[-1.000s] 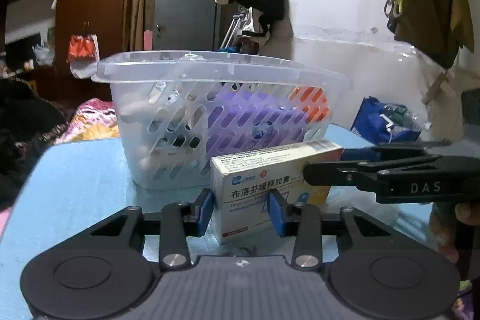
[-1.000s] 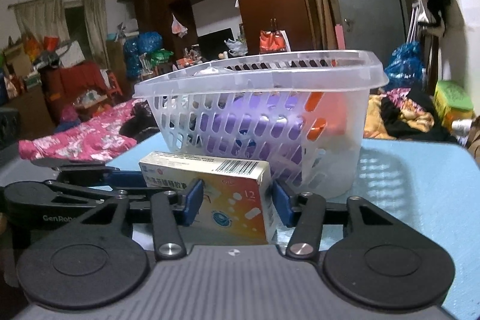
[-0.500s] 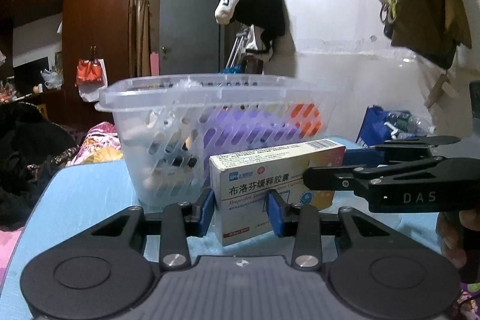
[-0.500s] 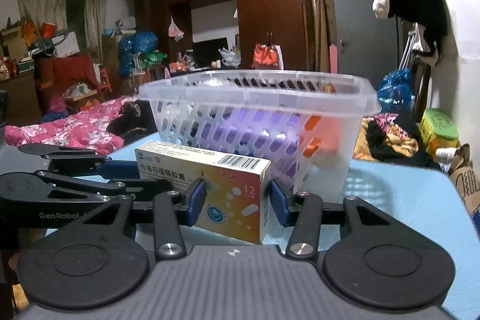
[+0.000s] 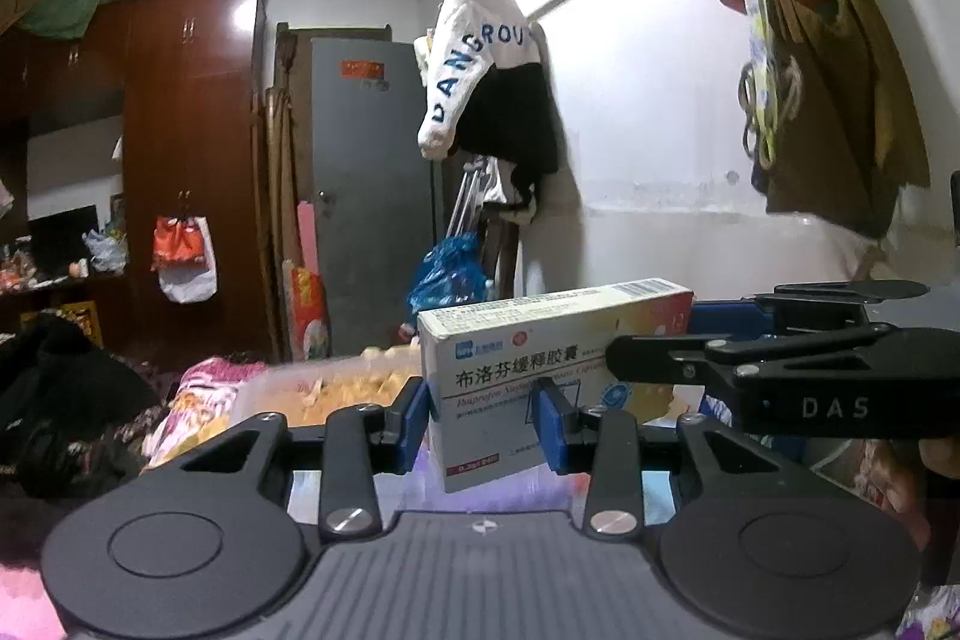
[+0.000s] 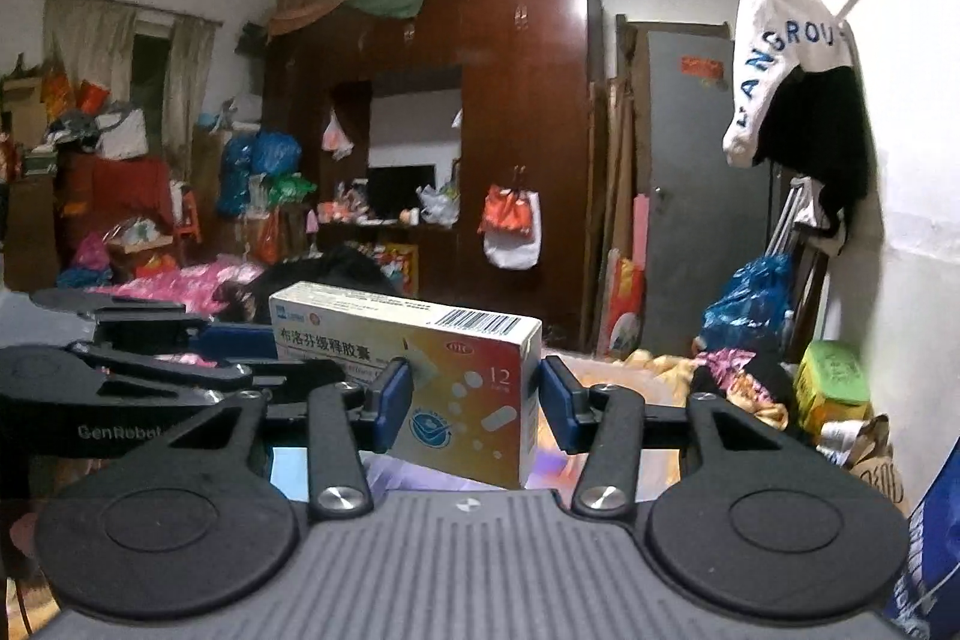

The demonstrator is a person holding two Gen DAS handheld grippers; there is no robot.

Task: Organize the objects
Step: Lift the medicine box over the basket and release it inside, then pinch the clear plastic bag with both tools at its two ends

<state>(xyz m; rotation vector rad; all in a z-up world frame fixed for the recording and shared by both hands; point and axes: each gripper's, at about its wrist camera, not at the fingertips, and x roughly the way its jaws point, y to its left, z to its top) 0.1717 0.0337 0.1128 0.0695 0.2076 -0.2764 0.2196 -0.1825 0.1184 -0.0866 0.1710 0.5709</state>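
Left wrist view. Cluttered bedroom: dark wooden wardrobe [image 5: 192, 112] at left, grey door [image 5: 366, 196] in the middle, white wall at right. A white and black garment [image 5: 480, 58] hangs from a rail, blue letters "DANG ROU" legible on it. Cloth bags [image 5: 822, 58] hang at upper right. Below the jaws, the pale rim of a clear basket [image 5: 336, 382] with something yellowish behind it; details blurred.
Medicine box [image 5: 510, 370]: white face with Chinese characters, a blue logo and a red round mark, barcode on the top edge. It is up in the air. The left gripper [image 5: 483, 415] has its blue pads [image 5: 417, 415] pressed on either side of the near end of the box, jaws narrow. The right gripper [image 5: 780, 370] comes in from the right, marked "DAS", and meets the far end of the box.

Right wrist view. Same wardrobe [image 6: 516, 112], door [image 6: 690, 196] and garment [image 6: 786, 64]; curtains [image 6: 120, 58] and piled bags at far left.
Box [image 6: 456, 370] shows "12", a red "OTC" oval and a barcode. The right gripper [image 6: 477, 397] clamps the box end between its blue pads [image 6: 393, 397], jaws narrow. The left gripper [image 6: 138, 376], marked "GenRobot", reaches in from the left to the other end.
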